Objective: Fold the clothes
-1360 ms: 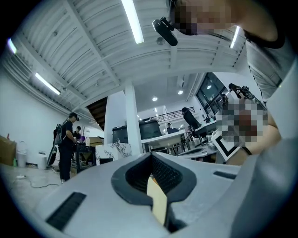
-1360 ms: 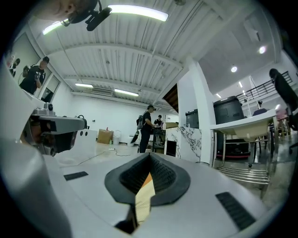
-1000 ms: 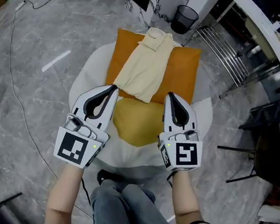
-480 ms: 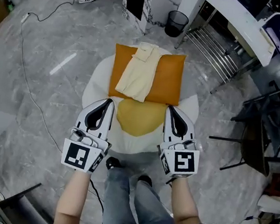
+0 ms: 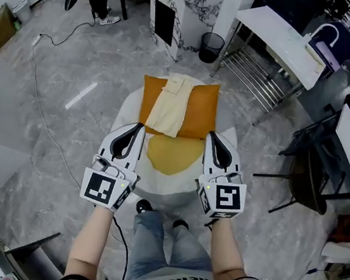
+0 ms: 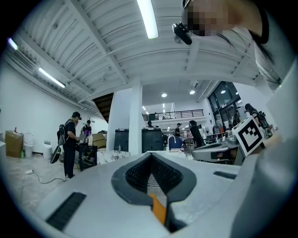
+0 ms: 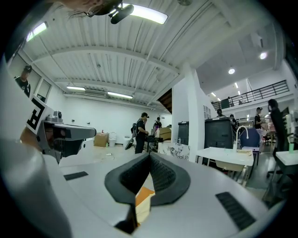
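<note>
Folded cream cloth (image 5: 170,107) lies limp on square orange cushion (image 5: 199,110); left gripper (image 5: 139,126) and right gripper (image 5: 211,135) closed, empty.

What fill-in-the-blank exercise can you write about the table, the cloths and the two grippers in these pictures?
1. The cream garment lies on a cloth of ____ colour.
2. The jaws of the left gripper and of the right gripper are both ____ (open or shut).
3. The round table that bears the garment is ____ in colour.

Missing words: orange; shut; white.
</note>
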Demonstrator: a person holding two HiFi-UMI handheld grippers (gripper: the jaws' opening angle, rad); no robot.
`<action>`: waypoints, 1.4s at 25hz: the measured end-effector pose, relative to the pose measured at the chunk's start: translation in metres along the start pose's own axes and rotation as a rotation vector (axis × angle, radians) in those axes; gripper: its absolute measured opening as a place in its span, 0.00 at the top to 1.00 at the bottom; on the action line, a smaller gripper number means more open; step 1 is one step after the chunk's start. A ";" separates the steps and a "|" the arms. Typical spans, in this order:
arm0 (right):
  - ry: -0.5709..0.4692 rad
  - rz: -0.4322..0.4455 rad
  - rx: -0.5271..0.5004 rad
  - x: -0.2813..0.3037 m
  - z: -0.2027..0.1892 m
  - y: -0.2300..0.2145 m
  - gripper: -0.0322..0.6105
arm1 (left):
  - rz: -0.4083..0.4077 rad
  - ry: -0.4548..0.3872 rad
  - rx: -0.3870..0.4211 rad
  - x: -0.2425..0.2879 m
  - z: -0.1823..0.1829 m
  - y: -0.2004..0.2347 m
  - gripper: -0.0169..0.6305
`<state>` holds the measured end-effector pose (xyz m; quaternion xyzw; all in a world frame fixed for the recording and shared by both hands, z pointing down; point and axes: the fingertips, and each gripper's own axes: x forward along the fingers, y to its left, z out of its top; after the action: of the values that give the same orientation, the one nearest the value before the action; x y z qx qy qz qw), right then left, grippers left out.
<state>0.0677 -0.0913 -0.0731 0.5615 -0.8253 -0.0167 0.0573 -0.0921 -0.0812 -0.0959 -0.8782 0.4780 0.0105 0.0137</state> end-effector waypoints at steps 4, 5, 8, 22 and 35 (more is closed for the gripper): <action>-0.021 -0.019 -0.011 -0.012 0.034 -0.006 0.95 | -0.022 -0.029 0.022 0.000 0.037 -0.008 0.97; -0.027 -0.024 -0.014 -0.014 0.041 -0.007 0.95 | -0.027 -0.047 0.024 0.001 0.046 -0.010 0.97; -0.045 -0.035 -0.023 -0.029 0.057 -0.009 0.95 | -0.039 -0.079 0.035 -0.004 0.065 -0.020 0.97; -0.098 -0.053 -0.010 -0.079 0.096 -0.021 0.95 | -0.058 -0.140 0.091 -0.024 0.119 -0.067 0.97; -0.125 0.005 -0.020 -0.125 0.105 -0.021 0.95 | 0.011 -0.172 0.087 -0.052 0.134 -0.107 0.97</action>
<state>0.1206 0.0126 -0.1891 0.5566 -0.8286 -0.0595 0.0114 -0.0307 0.0250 -0.2265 -0.8700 0.4798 0.0652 0.0927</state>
